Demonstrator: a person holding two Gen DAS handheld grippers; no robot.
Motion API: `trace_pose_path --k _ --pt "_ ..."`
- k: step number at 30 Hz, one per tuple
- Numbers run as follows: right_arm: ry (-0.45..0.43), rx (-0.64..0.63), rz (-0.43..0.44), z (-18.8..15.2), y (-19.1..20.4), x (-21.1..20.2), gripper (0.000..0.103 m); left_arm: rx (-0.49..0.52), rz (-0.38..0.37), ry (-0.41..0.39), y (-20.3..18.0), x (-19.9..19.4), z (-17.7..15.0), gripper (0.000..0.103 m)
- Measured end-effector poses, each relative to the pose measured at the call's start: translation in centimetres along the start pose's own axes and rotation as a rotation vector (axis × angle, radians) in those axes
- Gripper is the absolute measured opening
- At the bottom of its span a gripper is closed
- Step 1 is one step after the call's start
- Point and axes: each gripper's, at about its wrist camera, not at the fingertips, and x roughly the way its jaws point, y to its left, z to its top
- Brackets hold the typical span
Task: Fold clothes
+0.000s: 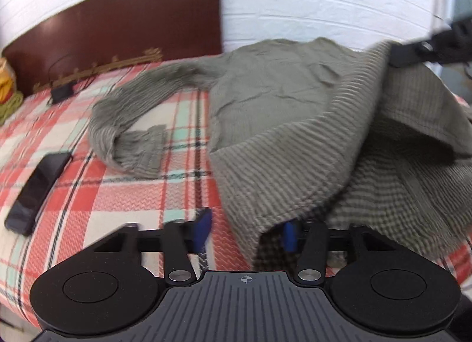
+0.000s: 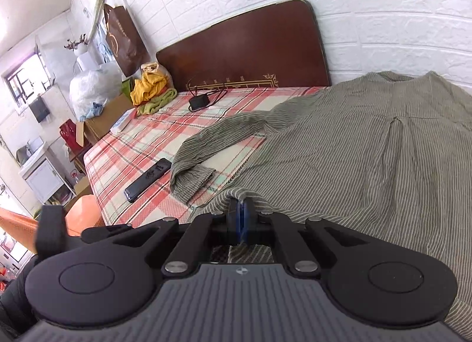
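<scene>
A grey-green striped shirt lies spread on a plaid bed cover, its left sleeve bent back on itself. My right gripper is shut on a fold of the shirt's edge. In the left wrist view it appears at the upper right, holding that part raised. My left gripper is open, its blue fingers wide apart. The shirt's hem drapes over the right-hand finger and hangs partly between the two.
A dark phone lies on the cover left of the sleeve. A black adapter with cable sits near the brown headboard. Yellow and green clothes are piled at the bed's far corner. A white brick wall stands behind.
</scene>
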Motion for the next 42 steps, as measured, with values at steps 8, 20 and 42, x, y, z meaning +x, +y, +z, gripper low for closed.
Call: trace_pose_path --k 8,20,42 --pt "0.133 -0.136 -0.138 -3.3 0.5 2.0 0.046 -0.244 -0.054 0.029 2.9 0.1 0.4 0.001" --pt "0.252 -0.316 0.145 -8.4 5.1 -1.0 0.037 -0.328 -0.055 0.04 4.1 -0.1 0.9 0.01" --pt "0.317 -0.358 -0.01 -10.1 3.8 0.4 0.002 -0.312 -0.017 0.01 5.2 -1.0 1.1 0.015"
